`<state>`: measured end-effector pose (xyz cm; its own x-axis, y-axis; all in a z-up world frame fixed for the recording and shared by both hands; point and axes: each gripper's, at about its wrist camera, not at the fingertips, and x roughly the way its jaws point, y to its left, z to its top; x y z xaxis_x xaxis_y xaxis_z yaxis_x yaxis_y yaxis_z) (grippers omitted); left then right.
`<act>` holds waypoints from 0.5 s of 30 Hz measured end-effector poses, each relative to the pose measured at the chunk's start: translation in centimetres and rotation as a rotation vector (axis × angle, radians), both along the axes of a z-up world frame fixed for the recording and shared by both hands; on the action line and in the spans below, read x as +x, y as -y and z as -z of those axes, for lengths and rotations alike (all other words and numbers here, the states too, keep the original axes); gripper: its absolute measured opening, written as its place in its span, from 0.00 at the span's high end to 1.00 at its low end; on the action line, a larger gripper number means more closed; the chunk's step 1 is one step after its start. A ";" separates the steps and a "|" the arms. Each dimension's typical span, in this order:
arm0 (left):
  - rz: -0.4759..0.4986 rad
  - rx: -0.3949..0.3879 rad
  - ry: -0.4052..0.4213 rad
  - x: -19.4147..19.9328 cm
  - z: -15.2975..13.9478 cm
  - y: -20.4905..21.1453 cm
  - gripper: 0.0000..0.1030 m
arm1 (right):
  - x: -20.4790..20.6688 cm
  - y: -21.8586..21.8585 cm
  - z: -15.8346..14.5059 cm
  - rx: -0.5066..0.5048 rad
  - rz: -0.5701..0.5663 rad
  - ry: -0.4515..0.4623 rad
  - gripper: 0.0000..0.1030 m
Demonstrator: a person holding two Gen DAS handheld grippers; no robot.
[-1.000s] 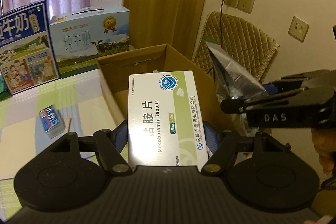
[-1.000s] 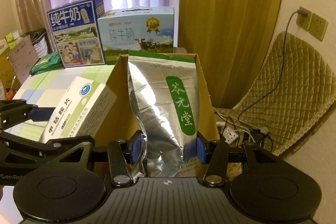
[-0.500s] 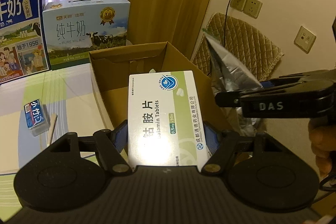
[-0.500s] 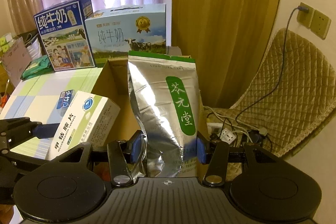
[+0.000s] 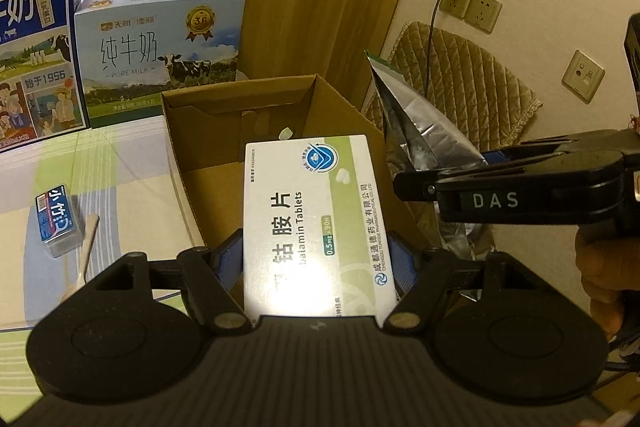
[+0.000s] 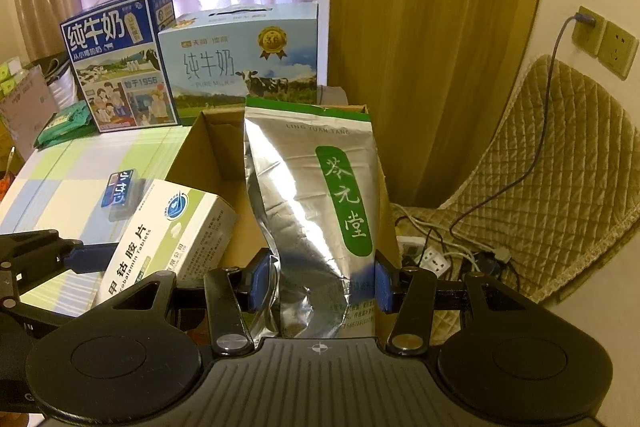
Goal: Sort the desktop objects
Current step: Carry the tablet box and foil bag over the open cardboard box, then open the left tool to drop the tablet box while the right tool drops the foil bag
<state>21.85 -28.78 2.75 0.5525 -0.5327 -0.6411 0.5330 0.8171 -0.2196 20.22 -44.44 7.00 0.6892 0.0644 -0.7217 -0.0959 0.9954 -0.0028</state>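
Sorting partway: left gripper clamps tablet box, right gripper clamps foil pouch, both above cardboard box; 2 items unplaced, small blue pack on table.

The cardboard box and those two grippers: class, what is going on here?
A person holds a gripper in each hand. The left gripper is shut on a white tablet box; the right gripper is shut on a silver foil pouch. Both items hang at the open cardboard box, not yet inside. A small blue box lies on the table.
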 end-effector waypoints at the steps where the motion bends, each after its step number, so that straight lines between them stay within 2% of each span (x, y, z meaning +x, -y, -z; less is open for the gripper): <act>1: -0.003 -0.010 -0.001 0.1 0.0 -0.1 0.32 | 0.1 0.0 0.0 -0.001 0.000 0.000 0.53; 3: -0.005 -0.022 -0.006 0.2 -0.1 -0.2 0.28 | 0.3 0.0 0.0 -0.004 0.002 -0.002 0.53; 15: -0.026 0.023 0.017 0.2 0.2 -2.1 0.28 | 0.5 -0.5 0.2 -0.001 -0.008 -0.007 0.53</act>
<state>22.08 -26.64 2.59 0.5770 -0.5031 -0.6434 0.5150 0.8355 -0.1914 20.72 -43.97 6.82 0.6836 0.0688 -0.7266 -0.1035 0.9946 -0.0033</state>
